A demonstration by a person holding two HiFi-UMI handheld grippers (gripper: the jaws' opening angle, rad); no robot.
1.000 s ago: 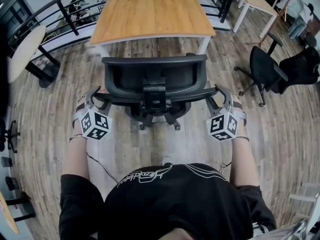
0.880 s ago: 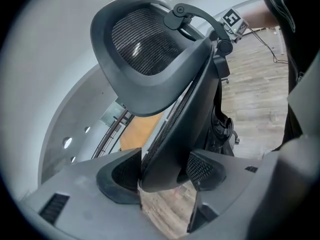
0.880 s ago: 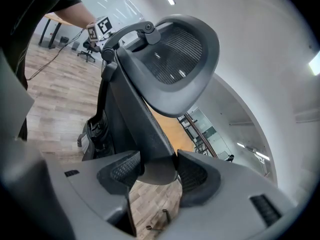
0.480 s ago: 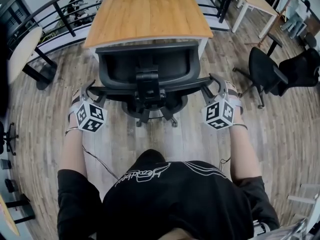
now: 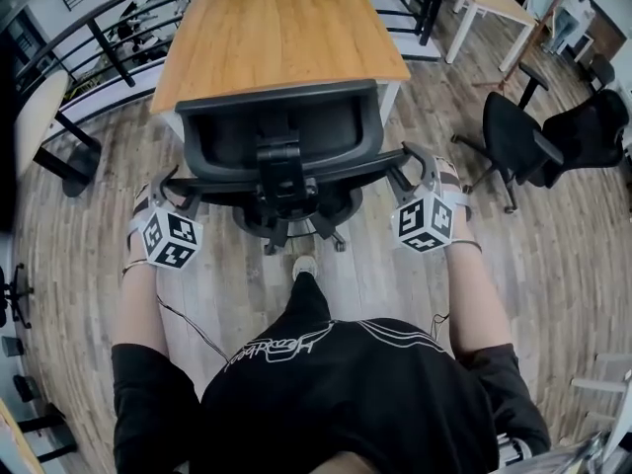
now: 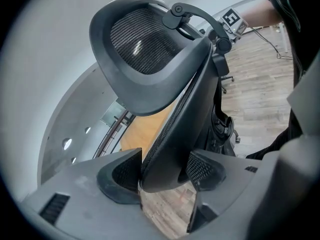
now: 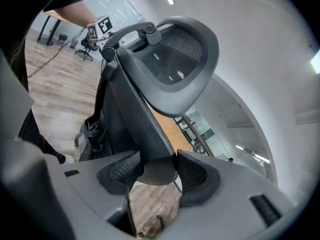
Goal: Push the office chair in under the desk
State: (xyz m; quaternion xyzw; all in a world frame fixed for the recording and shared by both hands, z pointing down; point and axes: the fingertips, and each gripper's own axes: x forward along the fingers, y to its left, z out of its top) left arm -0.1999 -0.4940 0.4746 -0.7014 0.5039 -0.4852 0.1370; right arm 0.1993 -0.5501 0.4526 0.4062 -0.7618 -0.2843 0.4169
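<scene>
On the office chair backrest [image 5: 281, 131], left tongs [image 6: 162, 171] and right tongs [image 7: 157, 171] (both clamped wide)

Bright, even indoor light casts soft shadows, and all 3 views bow at the edges (fisheye).

The chair [image 5: 281, 131] is matt black plastic with a fine mesh back, the desk [image 5: 276, 28] top smooth warm wood, the floor [image 5: 375, 275] streaked wooden planks
</scene>
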